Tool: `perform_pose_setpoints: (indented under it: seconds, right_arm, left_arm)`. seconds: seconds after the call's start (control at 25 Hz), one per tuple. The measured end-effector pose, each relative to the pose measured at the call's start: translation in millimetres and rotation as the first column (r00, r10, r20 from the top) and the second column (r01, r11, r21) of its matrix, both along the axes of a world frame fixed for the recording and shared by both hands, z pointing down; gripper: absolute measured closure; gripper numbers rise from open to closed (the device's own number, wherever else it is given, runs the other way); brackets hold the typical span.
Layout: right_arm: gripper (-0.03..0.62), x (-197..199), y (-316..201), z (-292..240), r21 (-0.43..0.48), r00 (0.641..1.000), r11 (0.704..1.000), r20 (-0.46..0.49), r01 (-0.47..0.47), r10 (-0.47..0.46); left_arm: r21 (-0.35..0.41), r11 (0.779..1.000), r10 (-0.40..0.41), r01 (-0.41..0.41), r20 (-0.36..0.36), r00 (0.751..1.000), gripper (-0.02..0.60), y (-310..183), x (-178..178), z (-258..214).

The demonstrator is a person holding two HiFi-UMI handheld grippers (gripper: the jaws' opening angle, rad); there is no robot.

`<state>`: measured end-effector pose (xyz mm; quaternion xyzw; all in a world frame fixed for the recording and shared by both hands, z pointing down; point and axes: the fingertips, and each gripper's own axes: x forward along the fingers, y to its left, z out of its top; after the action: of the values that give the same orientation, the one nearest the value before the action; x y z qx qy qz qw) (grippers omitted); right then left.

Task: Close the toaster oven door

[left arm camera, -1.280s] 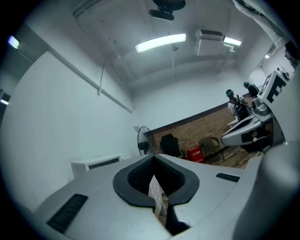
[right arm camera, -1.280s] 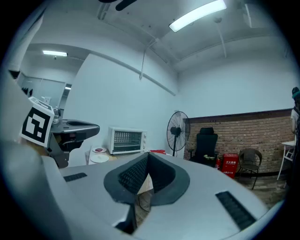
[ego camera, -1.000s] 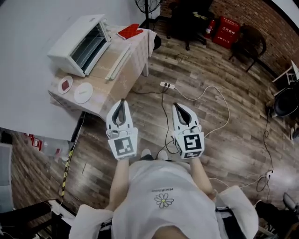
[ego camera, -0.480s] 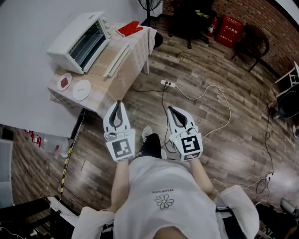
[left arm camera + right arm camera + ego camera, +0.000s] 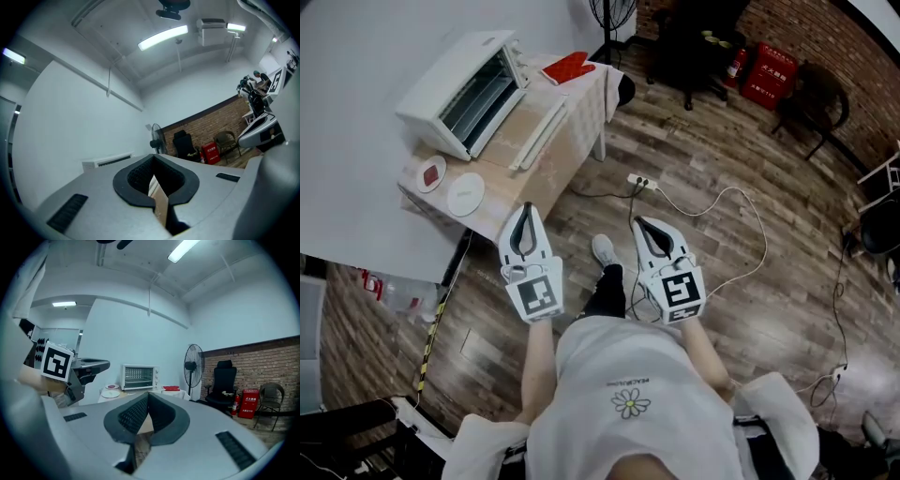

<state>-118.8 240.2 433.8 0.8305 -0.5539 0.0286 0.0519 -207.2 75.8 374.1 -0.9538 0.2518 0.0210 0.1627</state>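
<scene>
Clearly, toaster oven door point(image 5: 539, 133) lies open — untouched.

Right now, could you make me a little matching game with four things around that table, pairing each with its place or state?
Things:
1. oven door
2. red mitt
3. empty white plate
4. power strip

Places or states:
A. on the wooden floor
B. folded down, open
C. near end of the table
D. far corner of the table

Pairs: 1-B, 2-D, 3-C, 4-A
</scene>
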Motion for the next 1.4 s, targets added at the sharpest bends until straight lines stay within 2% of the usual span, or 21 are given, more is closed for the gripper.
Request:
perform_pose_setpoints:
  seconds: [0.16,0.48,0.6,0.72,0.84,0.96,1.16,1.28,1.4]
  right_arm:
    - [0.583,27.7,-21.3,-3.5,0.013,1.0,1.0,-0.001,0.006,-0.006]
    - [0.583,98.7,-85.3,-6.6,-0.016,0.999,0.999,-0.003,0.052,-0.052]
    - [0.583,128.4,-118.6,-4.3,-0.04,0.996,0.995,0.01,0.088,-0.087]
    - [0.583,163.7,-161.7,-4.2,-0.067,0.991,0.989,-0.019,0.132,-0.133]
    - [0.583,196.0,-206.0,-10.3,-0.066,0.984,0.983,-0.039,0.172,-0.175]
    - [0.583,217.7,-247.7,-9.1,-0.091,0.973,0.971,-0.053,0.221,-0.226]
    - [0.583,229.3,-306.7,-14.7,-0.094,0.955,0.954,-0.063,0.284,-0.29]
    - [0.583,228.4,-331.9,-14.5,-0.114,0.93,0.934,-0.108,0.34,-0.352]
    - [0.583,227.2,-353.9,-13.7,-0.123,0.907,0.909,-0.098,0.398,-0.41]
  left_arm:
    - [0.024,1.0,-0.006,0.007,-0.033,0.999,0.565,-22.4,21.8,-7.3]
    - [0.012,1.0,-0.026,0.026,-0.016,1.0,0.565,-78.4,93.3,-1.5]
    - [0.014,1.0,-0.021,0.021,-0.008,1.0,0.565,-102.8,126.9,-3.0]
    - [0.028,0.999,-0.023,0.023,-0.006,1.0,0.565,-131.8,159.4,-6.7]
    - [0.024,0.998,-0.05,0.05,-0.034,0.998,0.565,-164.0,181.9,-9.6]
    - [-0.009,0.995,-0.1,0.1,-0.05,0.994,0.565,-192.9,189.3,-5.8]
    - [0.098,0.982,-0.169,0.163,0.059,0.984,0.565,-229.4,189.1,-1.0]
    - [0.1,0.973,-0.217,0.21,0.073,0.973,0.565,-244.7,179.0,3.1]
    - [0.094,0.953,-0.295,0.288,0.074,0.953,0.565,-258.7,163.0,5.3]
